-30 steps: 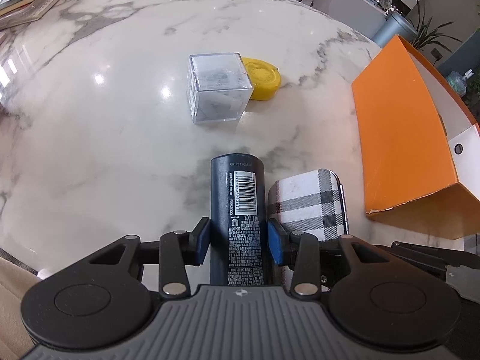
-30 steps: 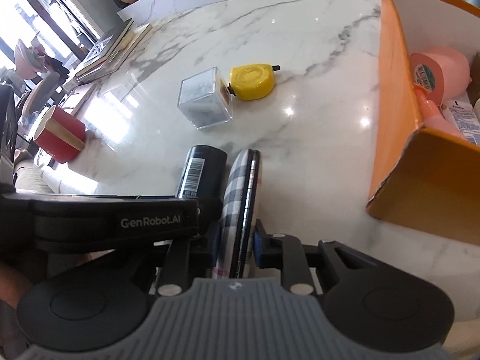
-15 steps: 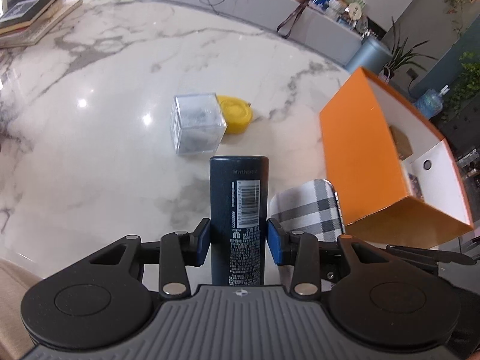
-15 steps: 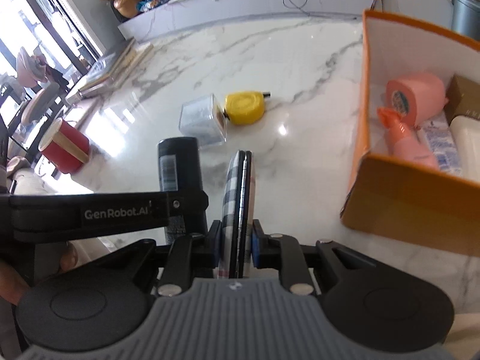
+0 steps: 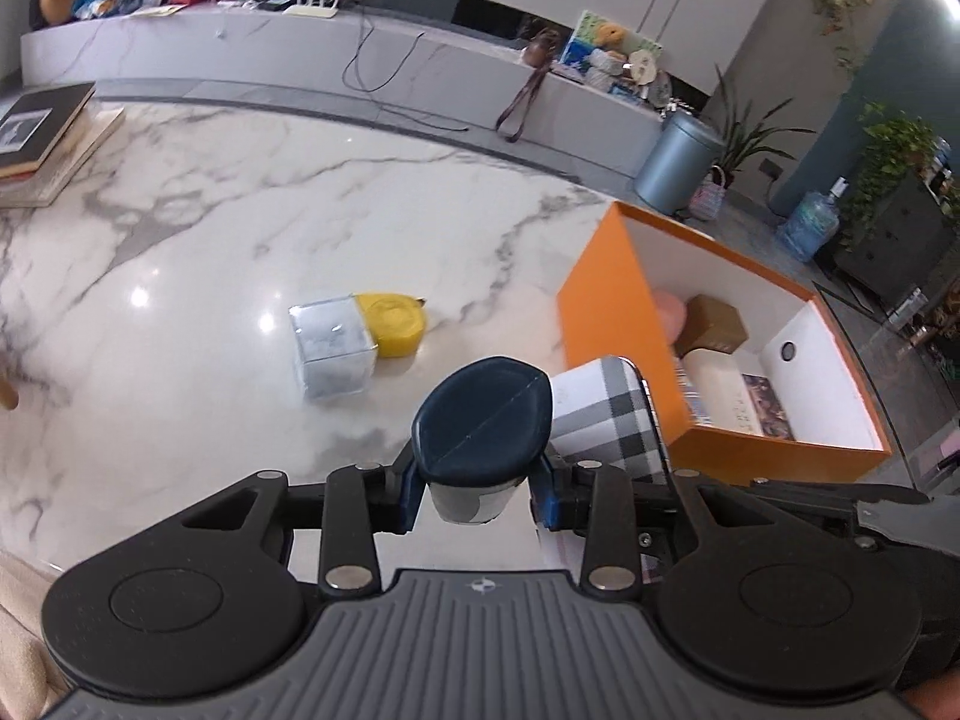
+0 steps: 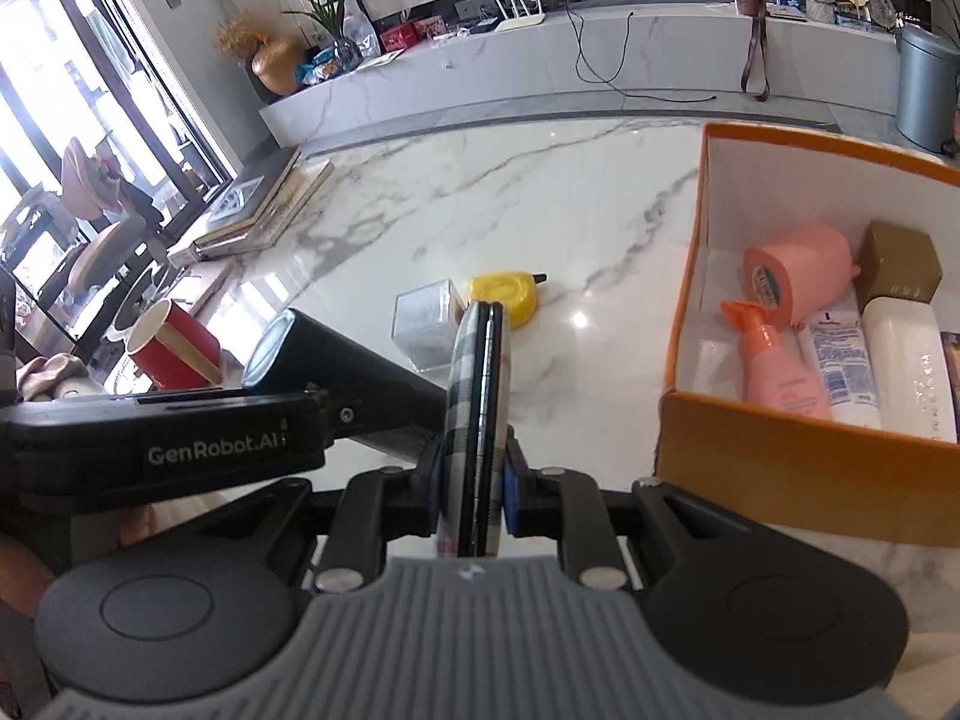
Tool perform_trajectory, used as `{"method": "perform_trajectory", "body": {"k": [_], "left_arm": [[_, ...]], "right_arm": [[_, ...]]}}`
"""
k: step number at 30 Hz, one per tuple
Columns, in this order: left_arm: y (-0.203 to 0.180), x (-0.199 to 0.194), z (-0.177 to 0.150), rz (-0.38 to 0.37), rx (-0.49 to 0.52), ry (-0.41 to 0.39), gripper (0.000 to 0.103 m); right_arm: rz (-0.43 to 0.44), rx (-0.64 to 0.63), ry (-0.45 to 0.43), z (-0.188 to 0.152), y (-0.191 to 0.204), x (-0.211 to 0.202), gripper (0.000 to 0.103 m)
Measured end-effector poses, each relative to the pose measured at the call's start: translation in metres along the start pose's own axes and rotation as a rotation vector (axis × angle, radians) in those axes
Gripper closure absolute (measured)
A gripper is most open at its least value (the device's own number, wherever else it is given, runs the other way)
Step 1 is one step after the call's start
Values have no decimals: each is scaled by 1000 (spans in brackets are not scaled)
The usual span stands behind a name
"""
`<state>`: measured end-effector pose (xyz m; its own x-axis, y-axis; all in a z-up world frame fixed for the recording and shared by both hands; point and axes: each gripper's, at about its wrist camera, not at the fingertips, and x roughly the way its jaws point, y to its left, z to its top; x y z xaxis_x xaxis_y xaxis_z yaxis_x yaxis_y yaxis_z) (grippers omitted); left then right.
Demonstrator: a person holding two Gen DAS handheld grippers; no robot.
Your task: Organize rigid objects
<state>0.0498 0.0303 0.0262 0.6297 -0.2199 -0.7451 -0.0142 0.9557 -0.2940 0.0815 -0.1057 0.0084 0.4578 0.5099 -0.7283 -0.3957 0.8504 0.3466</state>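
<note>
Both held items are now being seen raised off the white marble tabletop (image 5: 180,396), unlike a second ago. At bottom centre, the dark blue cylindrical can (image 5: 483,427) is being clamped by the left gripper (image 5: 477,495); the flat checked hinged case (image 6: 477,408) is being clamped by the right gripper (image 6: 474,495). Farther, mid-frame, a clear plastic cube (image 5: 332,348) is touching a yellow tape measure (image 5: 393,323). At right, the orange cardboard box (image 6: 780,462) is lying open.

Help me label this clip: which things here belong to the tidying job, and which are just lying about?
Job:
- dark bottle, shut in left tool
- plaid case, shut in right tool
- orange box
- clear cube
- yellow tape measure

Lying about:
- books
- red cup
- bin
</note>
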Motion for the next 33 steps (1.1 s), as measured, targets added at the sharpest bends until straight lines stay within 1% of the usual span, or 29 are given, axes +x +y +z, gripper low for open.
{"method": "perform_trajectory", "body": {"k": [5, 11, 15, 21, 25, 33], "left_arm": [[-19, -12, 5, -15, 52, -28, 62], [-42, -24, 23, -56, 99, -67, 62], [-61, -28, 36, -82, 144, -94, 62], [-95, -26, 56, -136, 207, -121, 62], [-120, -16, 63, -175, 252, -121, 63], [-151, 34, 66, -230, 283, -48, 64]], "right_arm": [[-7, -4, -33, 2, -3, -17, 85], [-18, -14, -98, 15, -12, -46, 85], [-57, -18, -144, 24, -23, -65, 85], [-120, -5, -214, 41, -49, -97, 84], [-185, 9, -240, 51, -71, -113, 84], [-315, 57, -199, 48, -121, -110, 84]]}}
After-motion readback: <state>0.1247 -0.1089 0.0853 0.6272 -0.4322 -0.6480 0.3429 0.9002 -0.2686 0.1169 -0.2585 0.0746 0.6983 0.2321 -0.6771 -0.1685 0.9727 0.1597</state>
